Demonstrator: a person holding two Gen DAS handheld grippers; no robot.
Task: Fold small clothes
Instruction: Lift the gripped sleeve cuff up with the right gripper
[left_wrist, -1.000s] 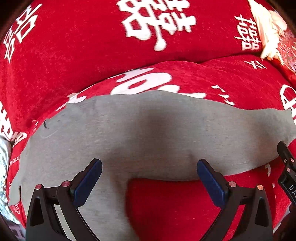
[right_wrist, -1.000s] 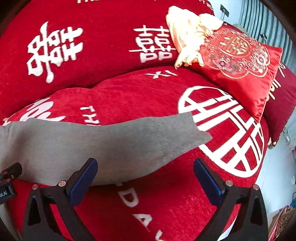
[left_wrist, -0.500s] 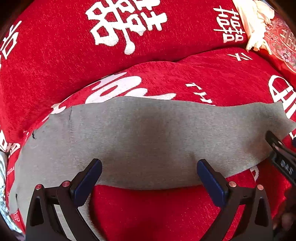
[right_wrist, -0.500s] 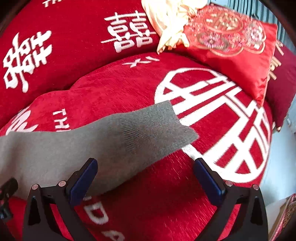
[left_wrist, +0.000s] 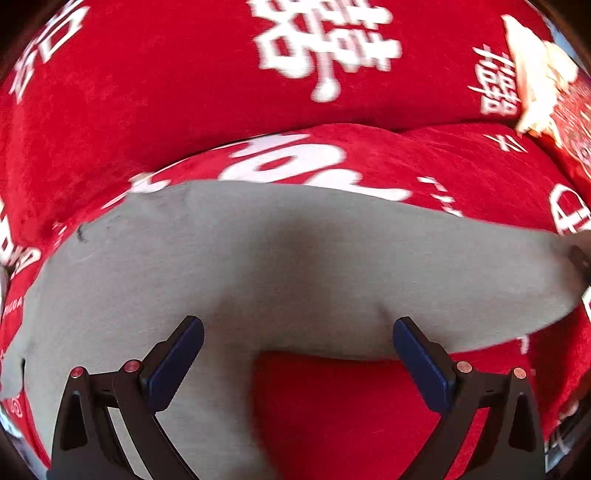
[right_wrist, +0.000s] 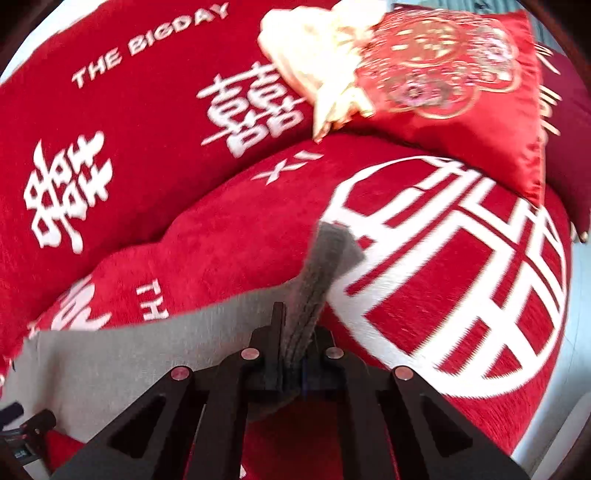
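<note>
**Red wedding bedding and a cushion**

A red cover (right_wrist: 229, 236) printed with white double-happiness characters and "THE BIGDAY" fills both views. At two o'clock in the right wrist view, an embroidered red cushion (right_wrist: 461, 96) leans; a cream cloth (right_wrist: 317, 55) lies bunched against its nine o'clock edge.

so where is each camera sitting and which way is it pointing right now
Left wrist: sits on the left claw, facing forward and down at the middle of the grey sock on the red cover; its two fingers stand wide apart over the sock.
Right wrist: sits on the right claw, facing toward the embroidered cushion; its fingers are pinched on the sock's cuff, which bunches up.
Shared: both see the sock, the red cover and the cream cloth.
</note>
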